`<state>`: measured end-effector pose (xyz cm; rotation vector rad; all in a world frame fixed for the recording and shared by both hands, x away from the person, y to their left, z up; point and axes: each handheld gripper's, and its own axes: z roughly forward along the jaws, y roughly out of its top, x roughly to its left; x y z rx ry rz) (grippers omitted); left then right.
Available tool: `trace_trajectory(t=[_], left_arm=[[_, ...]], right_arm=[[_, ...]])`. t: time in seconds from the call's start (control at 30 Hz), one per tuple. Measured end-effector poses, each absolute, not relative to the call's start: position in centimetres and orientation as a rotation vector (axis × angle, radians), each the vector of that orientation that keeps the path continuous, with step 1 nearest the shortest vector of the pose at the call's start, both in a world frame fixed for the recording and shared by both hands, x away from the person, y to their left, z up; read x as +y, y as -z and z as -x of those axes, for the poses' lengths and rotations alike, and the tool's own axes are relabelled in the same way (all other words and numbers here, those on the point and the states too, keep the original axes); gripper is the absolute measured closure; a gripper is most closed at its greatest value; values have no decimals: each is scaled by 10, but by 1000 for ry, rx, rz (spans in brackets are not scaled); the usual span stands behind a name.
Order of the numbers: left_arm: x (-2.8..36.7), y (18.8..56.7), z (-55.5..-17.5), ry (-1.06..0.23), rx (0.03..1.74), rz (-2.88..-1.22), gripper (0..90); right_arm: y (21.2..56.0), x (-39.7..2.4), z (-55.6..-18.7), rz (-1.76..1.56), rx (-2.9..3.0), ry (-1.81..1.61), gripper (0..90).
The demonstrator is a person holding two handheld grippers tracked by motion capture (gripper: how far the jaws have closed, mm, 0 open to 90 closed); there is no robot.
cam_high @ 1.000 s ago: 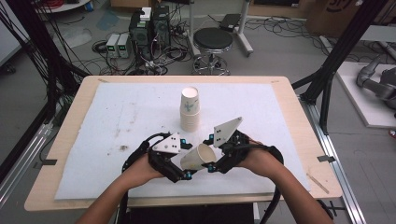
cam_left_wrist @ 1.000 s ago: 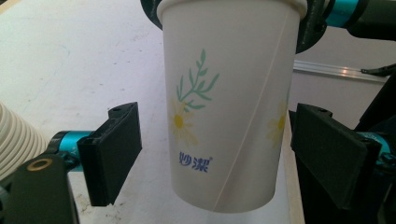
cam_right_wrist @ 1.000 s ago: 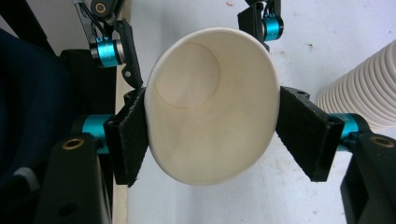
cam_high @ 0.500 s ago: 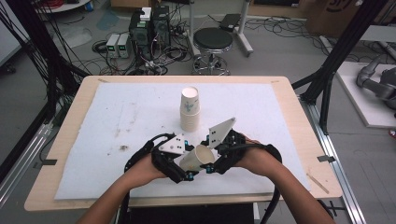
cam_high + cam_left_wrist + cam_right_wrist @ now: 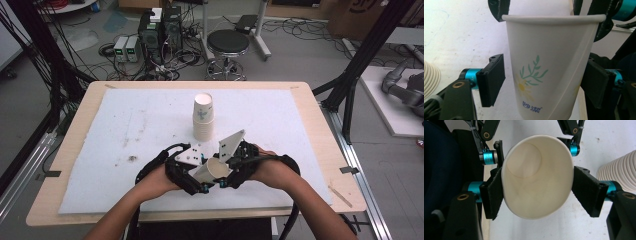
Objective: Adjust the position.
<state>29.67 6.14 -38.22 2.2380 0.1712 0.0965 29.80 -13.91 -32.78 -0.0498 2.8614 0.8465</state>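
Observation:
A single white paper cup with a green leaf print lies on its side between my two grippers near the front middle of the table. My right gripper is shut on the paper cup near its rim, and its pads squeeze the mouth into an oval. My left gripper stands around the cup's lower body. Its left pad is a small gap away from the wall, while the other pad lies against it. A stack of the same cups stands upright just behind the grippers.
A white mat covers the wooden table. The stack's ribbed rims show at the edge of the left gripper view and of the right gripper view. Both of the person's hands sit close together by the front edge.
The left gripper has edged slightly right, toward the right gripper. The cup stays between the two, at nearly the same place.

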Motion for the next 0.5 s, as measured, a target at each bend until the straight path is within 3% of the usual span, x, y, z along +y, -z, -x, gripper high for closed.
trace_trajectory(t=[0.2, 0.5], left_arm=[[59, 384, -295, -55, 148, -2238, 336], [61, 389, -296, -50, 156, -2213, 340]], right_arm=[[329, -138, -298, 54, 2870, -843, 298], [337, -143, -301, -1, 2867, -969, 267]])
